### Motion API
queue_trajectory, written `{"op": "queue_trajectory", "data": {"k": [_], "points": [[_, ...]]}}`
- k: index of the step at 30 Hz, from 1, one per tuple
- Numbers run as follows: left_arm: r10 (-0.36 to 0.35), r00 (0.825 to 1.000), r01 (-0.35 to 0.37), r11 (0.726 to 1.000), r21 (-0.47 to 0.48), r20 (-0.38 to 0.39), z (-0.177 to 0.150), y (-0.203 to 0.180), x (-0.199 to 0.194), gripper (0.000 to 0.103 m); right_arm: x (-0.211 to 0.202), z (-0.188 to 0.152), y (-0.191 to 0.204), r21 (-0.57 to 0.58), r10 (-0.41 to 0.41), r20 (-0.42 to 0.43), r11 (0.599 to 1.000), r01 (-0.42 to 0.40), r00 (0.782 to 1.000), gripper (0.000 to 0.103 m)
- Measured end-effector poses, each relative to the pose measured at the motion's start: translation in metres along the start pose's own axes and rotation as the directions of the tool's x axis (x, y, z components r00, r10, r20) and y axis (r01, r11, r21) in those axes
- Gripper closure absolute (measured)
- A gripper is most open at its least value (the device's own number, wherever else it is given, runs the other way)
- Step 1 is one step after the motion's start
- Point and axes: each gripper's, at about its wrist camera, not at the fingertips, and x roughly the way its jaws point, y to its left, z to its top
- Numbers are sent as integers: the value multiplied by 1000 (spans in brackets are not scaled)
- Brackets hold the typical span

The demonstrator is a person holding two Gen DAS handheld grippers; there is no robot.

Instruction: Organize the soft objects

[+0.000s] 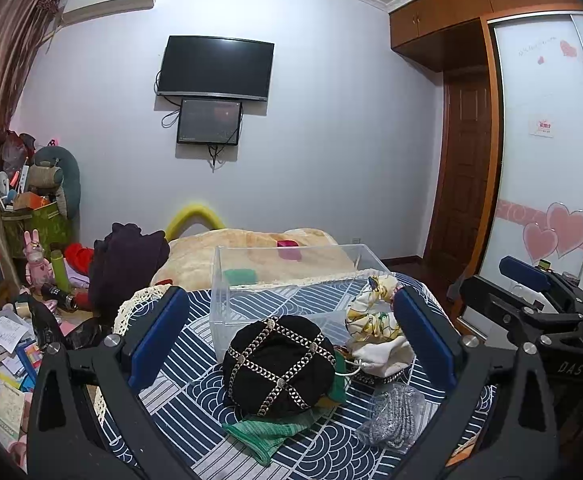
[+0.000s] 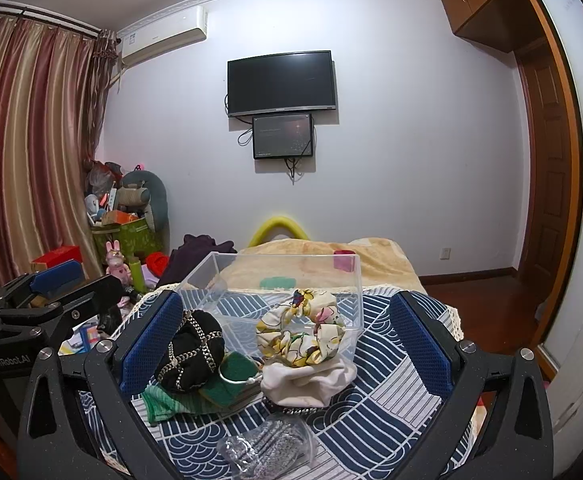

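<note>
A black hat with gold lattice trim lies on the blue patterned tablecloth, on top of a green cloth. Right of it are a floral scrunchie, a white drawstring pouch and a clear bag of silver scrubbers. A clear plastic box stands behind them. My left gripper is open, its blue pads either side of the hat. My right gripper is open around the scrunchie and pouch; the hat and a green sponge are at its left pad.
A bed with a beige blanket lies behind the table. Clutter, toys and papers cover the floor at left. A wardrobe with sliding doors and a wooden door stand at right. A TV hangs on the far wall.
</note>
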Motion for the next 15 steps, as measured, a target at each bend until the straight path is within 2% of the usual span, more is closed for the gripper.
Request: {"op": "queue_trajectory", "data": {"k": [15], "points": [[-10, 1000, 10, 1000, -8, -2, 2, 1, 0, 0, -2, 4, 6, 0, 7, -4, 1000, -7, 1000, 0]]}}
